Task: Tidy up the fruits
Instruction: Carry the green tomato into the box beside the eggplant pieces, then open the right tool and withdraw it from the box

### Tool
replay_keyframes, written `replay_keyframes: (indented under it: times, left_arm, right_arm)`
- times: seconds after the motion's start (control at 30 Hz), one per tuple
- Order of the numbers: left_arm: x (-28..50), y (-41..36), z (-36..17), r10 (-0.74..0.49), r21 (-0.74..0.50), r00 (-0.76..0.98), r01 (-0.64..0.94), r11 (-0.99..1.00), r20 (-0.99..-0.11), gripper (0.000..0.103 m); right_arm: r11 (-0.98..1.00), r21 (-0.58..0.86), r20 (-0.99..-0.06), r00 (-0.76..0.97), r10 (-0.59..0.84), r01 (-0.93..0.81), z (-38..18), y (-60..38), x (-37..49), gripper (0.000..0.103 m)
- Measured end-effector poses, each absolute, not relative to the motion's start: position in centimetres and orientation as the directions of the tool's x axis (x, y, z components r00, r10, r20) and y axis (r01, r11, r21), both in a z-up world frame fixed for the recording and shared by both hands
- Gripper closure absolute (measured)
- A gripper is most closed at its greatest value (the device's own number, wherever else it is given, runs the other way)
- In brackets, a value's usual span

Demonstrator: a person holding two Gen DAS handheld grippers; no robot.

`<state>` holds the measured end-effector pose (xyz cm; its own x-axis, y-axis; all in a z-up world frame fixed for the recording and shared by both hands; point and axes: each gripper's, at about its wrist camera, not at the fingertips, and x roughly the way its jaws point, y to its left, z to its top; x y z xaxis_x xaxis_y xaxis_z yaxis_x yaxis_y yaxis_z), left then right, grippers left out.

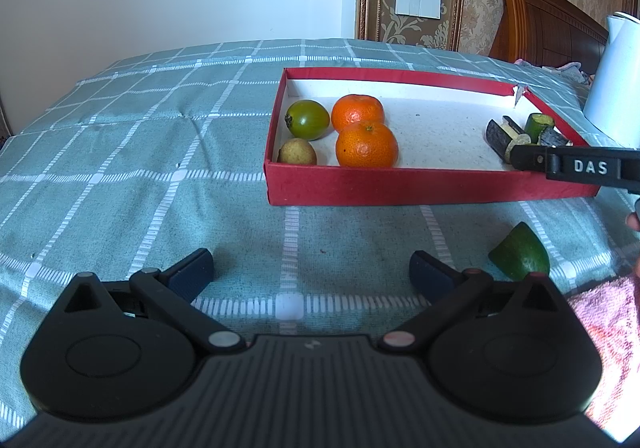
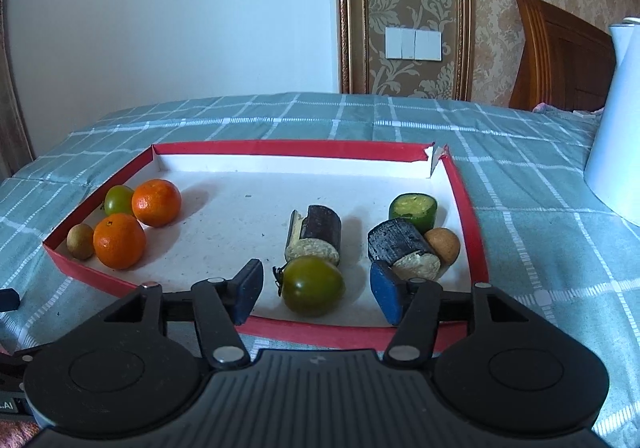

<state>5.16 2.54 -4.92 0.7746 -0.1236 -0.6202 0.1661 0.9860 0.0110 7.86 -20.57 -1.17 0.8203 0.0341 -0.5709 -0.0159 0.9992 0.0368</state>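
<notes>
A red box (image 2: 320, 148) with a white floor lies on the checked cloth; it also shows in the left wrist view (image 1: 400, 190). At its left end sit two oranges (image 2: 119, 241) (image 2: 156, 202), a green tomato (image 2: 118, 200) and a small brown fruit (image 2: 80, 241). At the right are two dark eggplant pieces (image 2: 320, 232) (image 2: 398, 242), a cucumber piece (image 2: 413, 210) and a brown fruit (image 2: 443, 245). My right gripper (image 2: 316, 290) is open around another green tomato (image 2: 313, 285) at the box's near edge, fingers apart from it. My left gripper (image 1: 312, 274) is open and empty over the cloth.
A green cut fruit piece (image 1: 520, 256) lies on the cloth outside the box, right of my left gripper. A white jug (image 2: 618, 120) stands at the right. A pink towel (image 1: 600, 328) lies at the near right. A wooden headboard (image 2: 560, 60) is behind.
</notes>
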Motion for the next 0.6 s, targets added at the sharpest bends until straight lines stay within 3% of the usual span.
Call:
replay_keyframes:
  times: [0.2,0.5,0.6]
  left_arm:
    - [5.2,2.6,-4.9,-0.123,0.011,0.775,0.166,0.986,-0.62,0.0]
    - [5.2,2.6,-4.9,-0.125,0.009,0.775,0.166,0.986,-0.62,0.0]
    - [4.6,2.8,-4.6,-0.128,-0.001,0.79,0.159,0.987,-0.6,0.0]
  right_arm:
    - [0.999,0.038,-0.543,0.839,0.019,0.002,-1.0,-21.5,6.5,0.025]
    - [1.0,0.023,-0.492,0.871,0.002,0.011,-0.5,-22.8,3.5,0.024]
    - [0.999,0.037,-0.484,0.875,-0.017,0.039,-0.5,-23.9,1.9,0.016]
